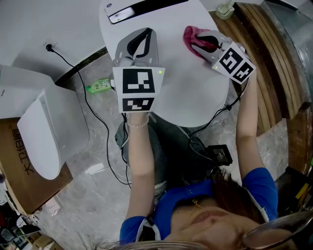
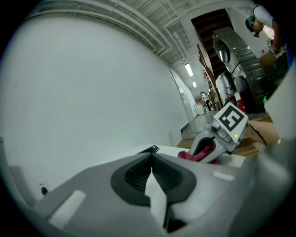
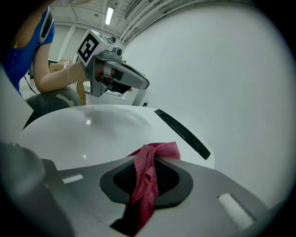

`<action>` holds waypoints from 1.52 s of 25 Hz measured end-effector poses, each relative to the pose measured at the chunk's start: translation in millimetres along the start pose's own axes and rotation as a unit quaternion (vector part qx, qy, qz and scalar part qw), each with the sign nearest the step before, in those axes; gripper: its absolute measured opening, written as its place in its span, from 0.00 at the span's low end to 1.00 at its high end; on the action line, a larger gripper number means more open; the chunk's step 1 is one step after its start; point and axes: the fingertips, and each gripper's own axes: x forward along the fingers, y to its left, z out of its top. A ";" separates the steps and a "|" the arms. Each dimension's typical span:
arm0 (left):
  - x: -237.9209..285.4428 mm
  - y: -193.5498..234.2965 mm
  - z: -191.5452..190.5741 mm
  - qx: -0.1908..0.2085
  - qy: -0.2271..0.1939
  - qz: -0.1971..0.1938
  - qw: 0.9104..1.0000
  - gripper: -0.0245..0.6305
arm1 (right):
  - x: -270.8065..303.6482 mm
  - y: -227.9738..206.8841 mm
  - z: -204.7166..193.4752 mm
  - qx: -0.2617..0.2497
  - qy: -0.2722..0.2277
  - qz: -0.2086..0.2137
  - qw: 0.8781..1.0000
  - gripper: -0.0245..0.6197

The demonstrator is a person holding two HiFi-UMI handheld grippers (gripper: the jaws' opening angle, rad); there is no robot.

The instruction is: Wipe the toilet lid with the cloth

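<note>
**Operator:** How far along am I?

**Spotter:** Somewhere in the wiping itself, as I judge it. Your right tongs (image 1: 201,43) are clenched on the cloth (image 1: 190,33). It sits in the upper right of the head view, over the far right part of the toilet lid (image 1: 186,97). A bunch of cloth pokes past the tips toward the lid. I can't tell whether it presses down or hangs just above.

**Operator:** What's done, and what's left?

**Spotter:** The lid shows no smear, wet track or dirt, so nothing marks one part as wiped and another as not. I'd count the broad near half in the middle of the frame as left to do, and the left side too.

**Operator:** And my other hand?

**Spotter:** Your left tongs (image 1: 145,33) are closed on nothing, the jaws meeting at their tips. They're at upper centre, over the lid's left part and well apart from the cloth.

**Operator:** How will the things handle?

**Spotter:** The lid is smooth, glossy white plastic — a rounded, gently domed oval that catches the ceiling light. A black strip (image 1: 142,9) runs along its back edge. The cloth is pink-red with a coarse, knit-like weave. It's soft and is twisted into a rope between your dark, ribbed pads (image 3: 171,178). It should glide easily, though a bunched cloth covers little per pass.
</note>
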 end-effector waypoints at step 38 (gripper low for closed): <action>4.2 7.3 -5.7 -0.007 0.011 0.014 1.000 0.04 | -39.3 -8.9 -44.7 0.027 -0.006 -0.062 0.998 0.12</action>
